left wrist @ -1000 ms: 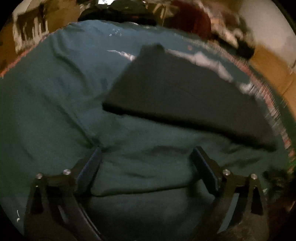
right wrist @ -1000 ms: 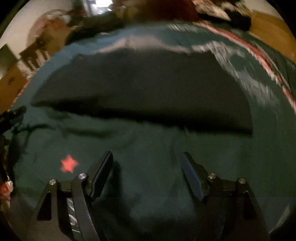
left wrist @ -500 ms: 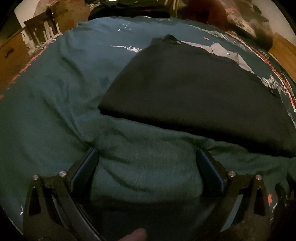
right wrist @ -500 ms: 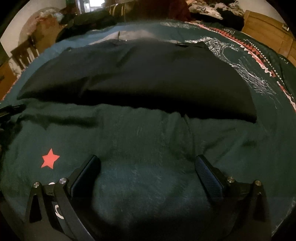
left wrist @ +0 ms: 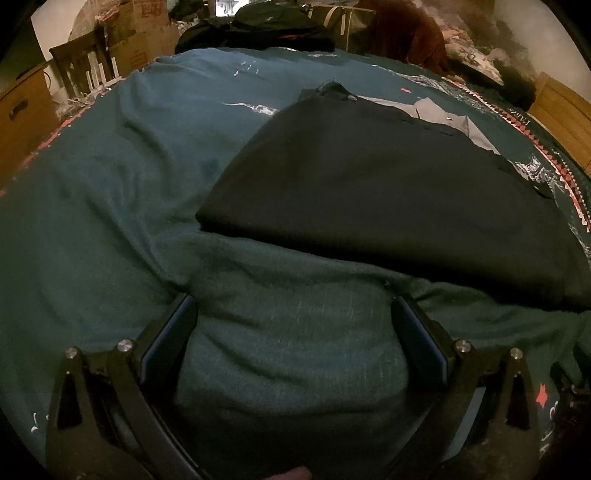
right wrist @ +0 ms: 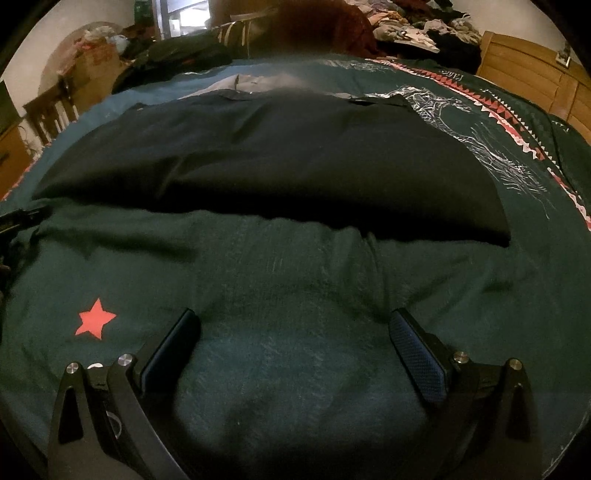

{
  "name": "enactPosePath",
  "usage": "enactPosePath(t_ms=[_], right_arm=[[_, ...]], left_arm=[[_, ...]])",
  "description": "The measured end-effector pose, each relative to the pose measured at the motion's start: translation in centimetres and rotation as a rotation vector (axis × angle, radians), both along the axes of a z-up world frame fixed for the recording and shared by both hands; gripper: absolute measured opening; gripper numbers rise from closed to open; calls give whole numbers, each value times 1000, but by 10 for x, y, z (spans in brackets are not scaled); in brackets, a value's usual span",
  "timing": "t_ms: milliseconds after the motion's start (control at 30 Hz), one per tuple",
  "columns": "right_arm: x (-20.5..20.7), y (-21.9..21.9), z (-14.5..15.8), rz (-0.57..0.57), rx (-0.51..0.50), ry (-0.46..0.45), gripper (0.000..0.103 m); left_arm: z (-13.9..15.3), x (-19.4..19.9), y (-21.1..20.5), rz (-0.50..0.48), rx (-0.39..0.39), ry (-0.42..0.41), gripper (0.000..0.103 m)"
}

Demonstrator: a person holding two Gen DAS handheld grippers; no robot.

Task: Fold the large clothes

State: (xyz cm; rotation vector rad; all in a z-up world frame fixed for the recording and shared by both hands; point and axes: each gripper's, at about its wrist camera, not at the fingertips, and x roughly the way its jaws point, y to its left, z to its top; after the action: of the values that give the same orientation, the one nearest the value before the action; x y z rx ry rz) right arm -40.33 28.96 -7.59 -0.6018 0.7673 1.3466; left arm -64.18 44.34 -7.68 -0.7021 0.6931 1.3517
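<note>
A large black garment [left wrist: 388,192] lies folded flat on a dark teal bedspread [left wrist: 110,192], with grey lining showing at its far edge [left wrist: 443,114]. It also shows in the right wrist view [right wrist: 288,162]. My left gripper [left wrist: 291,306] is open and empty, its fingers resting on the bedspread just short of the garment's near fold. My right gripper [right wrist: 293,321] is open and empty too, on the bedspread [right wrist: 295,280] a little short of the garment's near edge.
A red star print [right wrist: 94,323] lies left of the right gripper. The bedspread has a red and white zigzag border [right wrist: 517,125] at the right. Wooden furniture [right wrist: 535,77], a chair [left wrist: 85,62], boxes and piles of clothes [right wrist: 424,26] surround the bed.
Both grippers have moved back and settled low over the bedspread near the garment's near edge. The right gripper's jaws have opened wider. The views are no longer blurred.
</note>
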Motion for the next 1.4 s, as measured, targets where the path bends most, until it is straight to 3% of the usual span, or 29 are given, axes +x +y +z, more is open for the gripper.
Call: enactPosePath(t_ms=[1400], right_arm=[[2, -5, -4, 2, 43, -10, 103]], left_arm=[[1, 0, -4, 3, 15, 14, 103]])
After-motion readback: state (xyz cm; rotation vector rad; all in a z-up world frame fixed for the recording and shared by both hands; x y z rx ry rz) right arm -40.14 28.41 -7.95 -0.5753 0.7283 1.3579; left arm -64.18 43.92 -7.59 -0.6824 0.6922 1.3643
